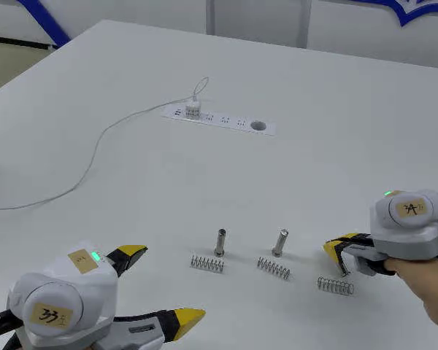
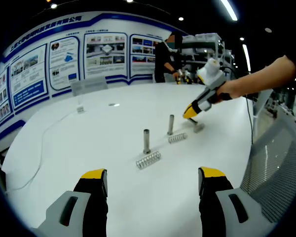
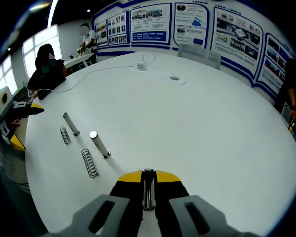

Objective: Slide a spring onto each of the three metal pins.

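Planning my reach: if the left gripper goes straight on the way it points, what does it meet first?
Probably the nearest spring, lying just before its upright pin; depth is uncertain.

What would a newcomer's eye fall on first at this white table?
Two pins stand upright in the middle of the white table, with three springs lying on their sides just in front of them. The right tongs are shut on a third pin close to the rightmost spring, and the left tongs hang open at the near left.
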### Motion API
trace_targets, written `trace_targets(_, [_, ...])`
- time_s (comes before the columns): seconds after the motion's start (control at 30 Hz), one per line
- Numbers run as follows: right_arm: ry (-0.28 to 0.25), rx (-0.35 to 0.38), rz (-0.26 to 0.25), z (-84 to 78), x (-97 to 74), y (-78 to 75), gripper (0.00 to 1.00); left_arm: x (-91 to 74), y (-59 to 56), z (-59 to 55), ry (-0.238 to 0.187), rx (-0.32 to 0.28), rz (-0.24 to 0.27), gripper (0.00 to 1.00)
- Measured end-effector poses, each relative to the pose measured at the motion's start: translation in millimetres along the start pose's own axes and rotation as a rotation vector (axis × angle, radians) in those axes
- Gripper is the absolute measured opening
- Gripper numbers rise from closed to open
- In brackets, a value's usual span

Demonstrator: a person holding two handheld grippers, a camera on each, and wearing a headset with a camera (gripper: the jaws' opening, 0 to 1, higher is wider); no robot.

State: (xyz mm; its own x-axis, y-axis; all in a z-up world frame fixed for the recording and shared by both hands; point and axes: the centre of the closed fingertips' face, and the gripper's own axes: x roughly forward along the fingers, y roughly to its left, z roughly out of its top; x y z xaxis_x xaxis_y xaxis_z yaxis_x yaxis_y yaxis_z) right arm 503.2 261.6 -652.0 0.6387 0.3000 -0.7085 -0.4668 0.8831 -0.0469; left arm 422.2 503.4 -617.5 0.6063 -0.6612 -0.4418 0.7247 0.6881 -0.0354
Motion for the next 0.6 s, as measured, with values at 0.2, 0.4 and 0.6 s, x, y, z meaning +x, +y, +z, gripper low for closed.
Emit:
trace_targets(0.2, [-0.03, 0.008, -0.008, 2.0, -6.5, -1.4, 0.07, 0.0, 0.4, 2.9, -0.014, 0.002, 0.003, 0.77])
trace_targets(0.4, [-0.067, 0.027, -0.01, 4.7, -13.0, -2.3, 0.08, -0.3, 1.1, 0.7, -0.002, 0.005, 0.006, 0.76])
trace_targets(0.6, [-0.108, 0.035, -0.016, 5.6, -14.3, -3.5, 0.08, 0.4, 0.4, -2.7, 0.015, 0.005, 0.004, 0.76])
